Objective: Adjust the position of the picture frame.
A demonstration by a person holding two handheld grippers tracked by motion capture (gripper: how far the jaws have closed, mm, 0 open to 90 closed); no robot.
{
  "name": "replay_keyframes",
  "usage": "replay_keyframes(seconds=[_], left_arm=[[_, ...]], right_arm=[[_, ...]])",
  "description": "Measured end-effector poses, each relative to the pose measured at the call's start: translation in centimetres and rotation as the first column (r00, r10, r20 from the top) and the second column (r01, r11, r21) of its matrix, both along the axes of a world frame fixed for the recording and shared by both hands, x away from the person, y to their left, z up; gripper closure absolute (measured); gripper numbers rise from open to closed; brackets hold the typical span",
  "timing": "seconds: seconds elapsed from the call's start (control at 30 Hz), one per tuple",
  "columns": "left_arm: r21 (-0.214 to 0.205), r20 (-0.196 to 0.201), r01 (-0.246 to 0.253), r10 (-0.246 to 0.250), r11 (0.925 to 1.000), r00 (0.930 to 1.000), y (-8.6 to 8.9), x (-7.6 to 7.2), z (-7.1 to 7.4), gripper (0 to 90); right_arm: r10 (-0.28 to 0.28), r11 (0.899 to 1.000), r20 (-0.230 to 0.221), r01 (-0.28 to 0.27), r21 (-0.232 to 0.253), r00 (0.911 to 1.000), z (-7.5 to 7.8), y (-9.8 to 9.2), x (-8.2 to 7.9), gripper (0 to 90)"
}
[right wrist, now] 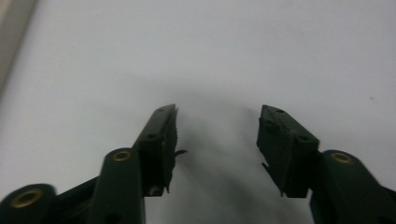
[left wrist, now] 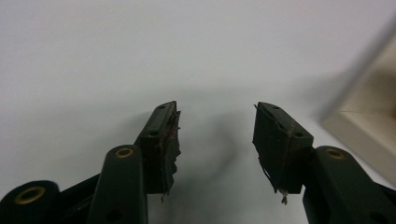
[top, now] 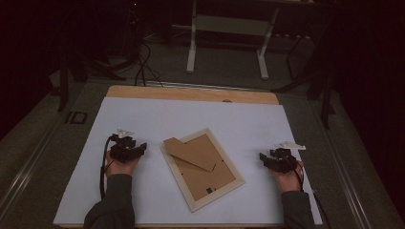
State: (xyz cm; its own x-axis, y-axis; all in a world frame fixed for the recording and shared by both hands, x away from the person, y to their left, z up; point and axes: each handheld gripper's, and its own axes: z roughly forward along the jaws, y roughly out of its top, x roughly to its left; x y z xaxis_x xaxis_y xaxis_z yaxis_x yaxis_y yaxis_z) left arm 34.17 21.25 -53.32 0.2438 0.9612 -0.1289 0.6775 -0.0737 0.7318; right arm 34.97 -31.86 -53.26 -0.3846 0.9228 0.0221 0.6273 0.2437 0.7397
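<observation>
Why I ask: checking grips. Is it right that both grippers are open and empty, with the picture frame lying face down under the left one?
Not quite. In the high view the picture frame lies between the left gripper and the right gripper, under neither. Both are open and empty.

Pale wooden picture frame (top: 203, 168) with matt brown cardboard backing lies on a smooth white sheet (top: 143, 114).

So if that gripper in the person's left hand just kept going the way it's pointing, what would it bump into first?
Probably the picture frame. The left gripper, jaws open and empty, points across the white sheet toward the frame's pale edge; nothing lies between, though depth is hard to judge.
</observation>
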Motion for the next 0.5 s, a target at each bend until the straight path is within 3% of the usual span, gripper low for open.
replay_keyframes(seconds=[0.17, 0.3, 0.37, 0.4, 0.47, 0.5], left_arm=[[0.008, 0.039, 0.091, -0.092, 0.9958, 0.995, -0.9, -0.9, 0.9, 55.8], [0.018, 0.044, 0.14, -0.14, 0.99, 0.9891, -1.5, -1.3, 1.2, 58.6], [0.027, 0.044, 0.195, -0.196, 0.9805, 0.9796, -2.1, -2.0, 1.2, 60.3], [0.027, 0.044, 0.195, -0.196, 0.9805, 0.9796, -2.1, -2.0, 1.2, 60.6], [0.038, 0.042, 0.249, -0.251, 0.9677, 0.9671, -2.7, -2.7, 1.4, 61.3], [0.038, 0.042, 0.249, -0.251, 0.9677, 0.9671, -2.7, -2.7, 1.4, 62.0]], right_arm=[[0.024, 0.999, 0.028, -0.025, 0.03, 0.9993, 0.9, 0.5, -0.3, 51.3], [0.044, 0.997, 0.04, -0.046, 0.056, 0.9982, 1.5, 0.8, -0.5, 54.3], [0.053, 0.996, 0.04, -0.056, 0.065, 0.9978, 1.7, 0.9, -0.6, 55.9], [0.057, 0.996, 0.038, -0.06, 0.064, 0.9976, 1.8, 1.0, -0.6, 56.6], [0.072, 0.995, 0.037, -0.075, 0.069, 0.9967, 2.0, 1.1, -0.7, 61.3], [0.082, 0.994, 0.037, -0.085, 0.071, 0.9959, 2.0, 1.2, -0.8, 62.8]])
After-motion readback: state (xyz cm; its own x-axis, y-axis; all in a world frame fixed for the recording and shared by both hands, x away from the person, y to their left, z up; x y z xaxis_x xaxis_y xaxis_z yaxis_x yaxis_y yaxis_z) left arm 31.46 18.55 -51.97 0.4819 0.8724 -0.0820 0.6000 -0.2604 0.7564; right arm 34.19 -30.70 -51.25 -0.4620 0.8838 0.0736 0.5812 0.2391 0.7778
